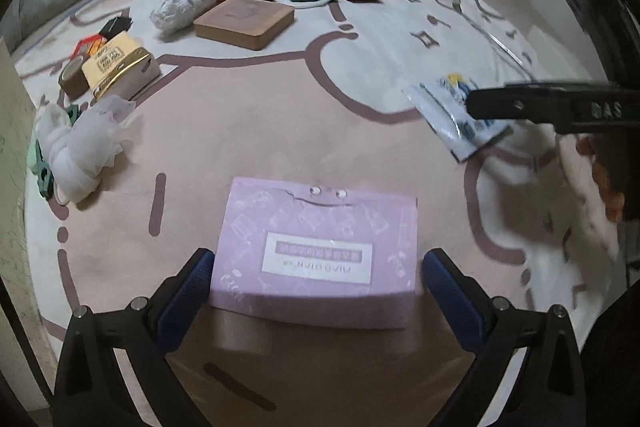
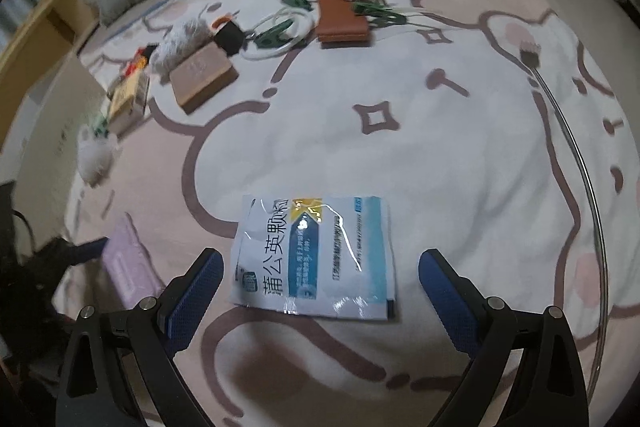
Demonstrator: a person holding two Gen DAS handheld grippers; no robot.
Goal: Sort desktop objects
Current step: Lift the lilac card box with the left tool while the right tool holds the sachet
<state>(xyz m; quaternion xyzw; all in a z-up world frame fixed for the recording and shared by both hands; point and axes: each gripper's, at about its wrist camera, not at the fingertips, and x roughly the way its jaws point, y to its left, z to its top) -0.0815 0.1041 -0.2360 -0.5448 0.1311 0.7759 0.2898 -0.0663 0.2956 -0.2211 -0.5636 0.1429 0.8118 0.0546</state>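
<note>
Lilac box (image 1: 316, 251), sachet (image 2: 316, 255) (one each)

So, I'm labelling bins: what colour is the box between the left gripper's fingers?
Pale lilac box with a white label; left wrist view shows it best.

Left gripper (image 1: 316, 285) fingers spread wide; right gripper (image 2: 320, 285) likewise.

Lying between the left claw's (image 1: 316, 279) fingers is one lilac box (image 1: 316, 251); between the right claw's (image 2: 320, 283) fingers, one medicine sachet (image 2: 316, 255). Sitting well beyond them are one brown box (image 1: 245, 21), one orange-brown wallet (image 2: 342, 17), one white cable loop (image 2: 280, 37), and at least three green clothes pegs (image 2: 274, 37).
</note>
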